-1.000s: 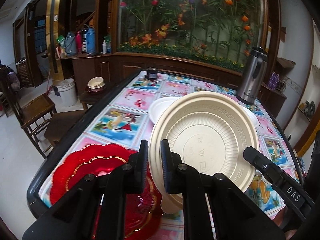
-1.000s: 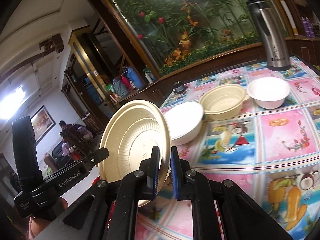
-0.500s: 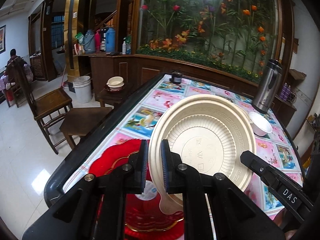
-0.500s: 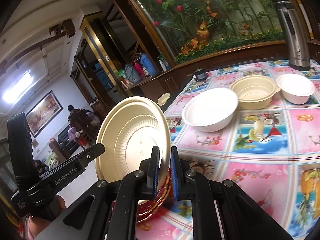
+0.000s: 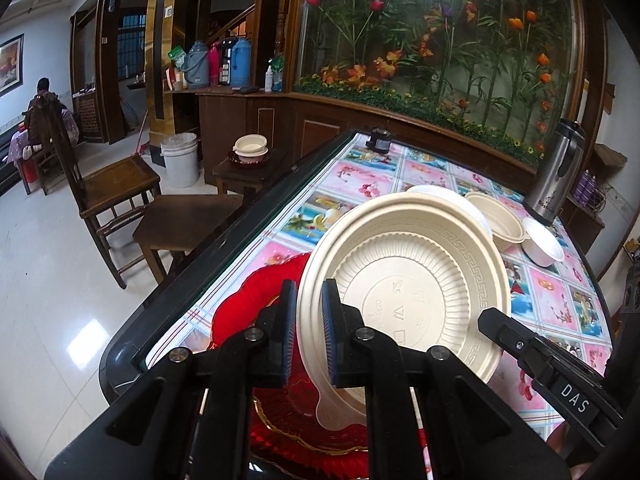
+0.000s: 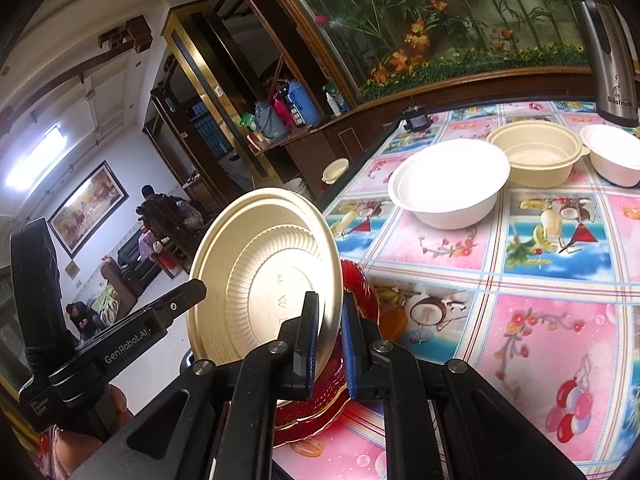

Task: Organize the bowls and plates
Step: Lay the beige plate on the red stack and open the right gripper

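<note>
Both grippers now carry the round cream plastic plate (image 5: 404,280) over the scalloped red glass plate (image 5: 256,304), nearer the table's 7 o'clock corner than a second ago. Left gripper (image 5: 309,332) and right gripper (image 6: 330,340) each pinch its rim narrowly, plate tilted on edge. White round bowl (image 6: 452,184), cream ribbed bowl (image 6: 536,156) and small white bowl (image 6: 614,156) sit toward 1 o'clock.

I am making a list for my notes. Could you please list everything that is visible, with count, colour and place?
plate: 1, cream, tilted, held by both grippers above the red plates
red plates: a stack, count unclear, table's near corner
white bowls: 2, mid-table and far right
cream bowl: 1, between the white bowls
flask: 1, steel, far table edge
table: 1, pink and blue picture cloth
chair: 1, dark wood, beside the table
bucket: 1, white, on the floor
left gripper: black, shut on the plate rim
right gripper: black, shut on the plate rim
</note>
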Available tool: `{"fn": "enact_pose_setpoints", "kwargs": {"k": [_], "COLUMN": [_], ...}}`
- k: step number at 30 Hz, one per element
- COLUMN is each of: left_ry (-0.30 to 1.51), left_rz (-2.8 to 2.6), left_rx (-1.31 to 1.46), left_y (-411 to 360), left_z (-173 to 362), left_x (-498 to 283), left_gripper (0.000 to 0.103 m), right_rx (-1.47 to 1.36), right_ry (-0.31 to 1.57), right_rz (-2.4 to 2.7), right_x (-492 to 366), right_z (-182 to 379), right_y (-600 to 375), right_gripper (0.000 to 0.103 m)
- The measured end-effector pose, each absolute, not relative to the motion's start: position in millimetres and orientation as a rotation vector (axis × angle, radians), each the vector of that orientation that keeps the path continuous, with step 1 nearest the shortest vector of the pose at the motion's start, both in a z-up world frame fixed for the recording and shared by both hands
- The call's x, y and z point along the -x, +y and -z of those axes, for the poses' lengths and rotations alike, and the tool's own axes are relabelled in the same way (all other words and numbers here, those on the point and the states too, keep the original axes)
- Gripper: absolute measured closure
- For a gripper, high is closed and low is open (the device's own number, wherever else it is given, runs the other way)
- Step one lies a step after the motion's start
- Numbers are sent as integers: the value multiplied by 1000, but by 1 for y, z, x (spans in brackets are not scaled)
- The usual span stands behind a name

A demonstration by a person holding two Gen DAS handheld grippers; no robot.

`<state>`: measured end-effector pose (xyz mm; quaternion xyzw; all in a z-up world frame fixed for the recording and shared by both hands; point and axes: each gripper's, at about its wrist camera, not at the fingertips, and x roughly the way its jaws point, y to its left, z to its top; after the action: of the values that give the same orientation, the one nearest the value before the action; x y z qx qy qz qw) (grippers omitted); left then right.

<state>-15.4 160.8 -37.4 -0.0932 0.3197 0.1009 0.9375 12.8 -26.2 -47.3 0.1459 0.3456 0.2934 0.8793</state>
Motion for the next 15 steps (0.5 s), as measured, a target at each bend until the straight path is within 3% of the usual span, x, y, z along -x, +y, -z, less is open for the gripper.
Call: {"fn": "enact_pose_setpoints", "kwargs": {"k": [15], "left_ry": [745], "left_rz": [-254], "left_rx": [198], "left_y": [175], "left_z": [69], "left_x": [18], "left_gripper": [92], "right_rx": [-229], "right_ry": [781], "right_rz": [-627], "right_x": [-12], "right_z": [71], "right_y": [2], "right_gripper": [88]}}
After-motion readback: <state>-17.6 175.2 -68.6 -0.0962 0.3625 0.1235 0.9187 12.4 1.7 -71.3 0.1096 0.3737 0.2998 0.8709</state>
